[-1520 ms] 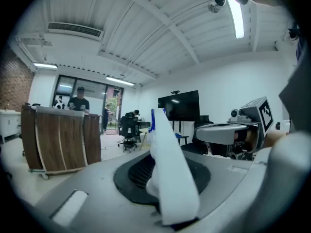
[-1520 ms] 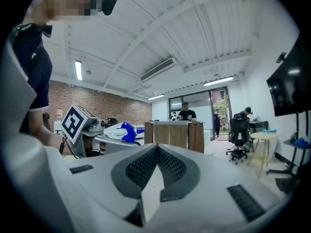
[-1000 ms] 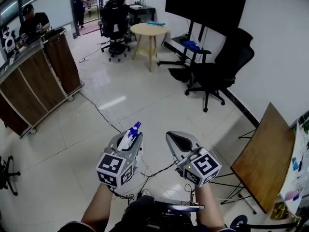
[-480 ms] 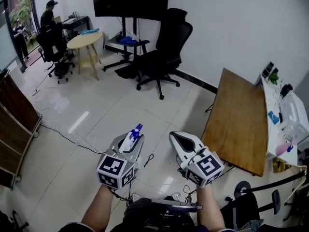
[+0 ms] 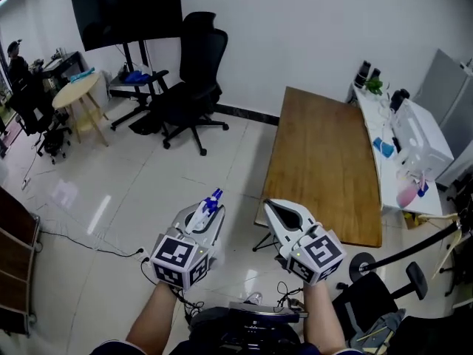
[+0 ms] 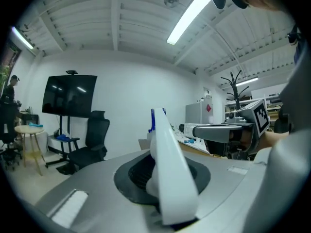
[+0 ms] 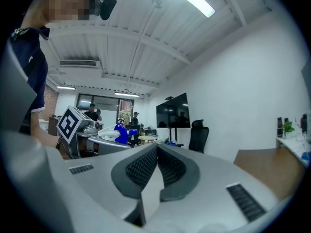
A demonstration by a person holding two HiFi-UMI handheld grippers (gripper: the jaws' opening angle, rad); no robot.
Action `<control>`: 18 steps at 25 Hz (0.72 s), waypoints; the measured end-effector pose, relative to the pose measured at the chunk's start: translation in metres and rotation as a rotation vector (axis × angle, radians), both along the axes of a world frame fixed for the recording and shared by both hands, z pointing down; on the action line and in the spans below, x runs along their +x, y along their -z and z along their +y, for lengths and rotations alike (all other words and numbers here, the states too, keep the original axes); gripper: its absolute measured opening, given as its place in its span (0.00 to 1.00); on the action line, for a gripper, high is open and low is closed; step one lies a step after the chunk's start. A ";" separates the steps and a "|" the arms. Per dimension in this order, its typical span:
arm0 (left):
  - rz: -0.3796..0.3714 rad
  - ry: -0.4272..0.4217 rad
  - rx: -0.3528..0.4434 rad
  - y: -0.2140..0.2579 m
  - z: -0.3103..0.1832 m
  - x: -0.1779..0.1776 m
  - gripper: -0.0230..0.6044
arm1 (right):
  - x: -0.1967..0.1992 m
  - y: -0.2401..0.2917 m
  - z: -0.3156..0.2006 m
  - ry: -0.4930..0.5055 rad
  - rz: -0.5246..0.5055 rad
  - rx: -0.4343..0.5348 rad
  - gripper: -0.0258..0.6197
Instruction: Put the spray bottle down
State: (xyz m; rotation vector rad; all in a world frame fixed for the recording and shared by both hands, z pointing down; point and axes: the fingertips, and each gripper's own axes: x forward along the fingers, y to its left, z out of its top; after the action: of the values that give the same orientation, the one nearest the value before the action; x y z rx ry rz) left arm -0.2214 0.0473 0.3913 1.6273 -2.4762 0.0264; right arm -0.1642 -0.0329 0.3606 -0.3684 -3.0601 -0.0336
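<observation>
Bottle lies lengthwise in left gripper, jaws clamped on it, nozzle pointing forward; right gripper closed, empty.

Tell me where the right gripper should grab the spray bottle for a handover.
Take the spray bottle at the neck behind the blue nozzle, coming from its right. The left gripper clamps the white body, leaving only that front end free. The right gripper is shut: open it first.
</observation>
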 end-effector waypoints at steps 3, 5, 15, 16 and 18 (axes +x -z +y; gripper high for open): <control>0.003 -0.039 0.011 -0.001 -0.041 0.013 0.14 | 0.017 -0.001 -0.039 -0.046 0.000 0.002 0.05; 0.007 -0.065 0.017 -0.002 -0.065 0.022 0.14 | 0.028 -0.002 -0.060 -0.069 0.002 0.010 0.05; 0.026 -0.247 0.003 -0.005 -0.158 0.063 0.14 | 0.081 -0.003 -0.142 -0.246 0.008 -0.002 0.05; 0.026 -0.266 0.004 -0.005 -0.166 0.066 0.14 | 0.085 -0.004 -0.149 -0.266 0.011 -0.002 0.05; 0.024 -0.309 0.005 -0.004 -0.183 0.072 0.14 | 0.093 -0.006 -0.163 -0.309 0.013 -0.007 0.05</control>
State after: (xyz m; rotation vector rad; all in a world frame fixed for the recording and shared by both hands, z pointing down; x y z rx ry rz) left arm -0.1491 -0.1356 0.3950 1.9829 -2.1850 0.0413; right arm -0.0712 -0.1958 0.3664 0.1066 -3.0654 -0.0061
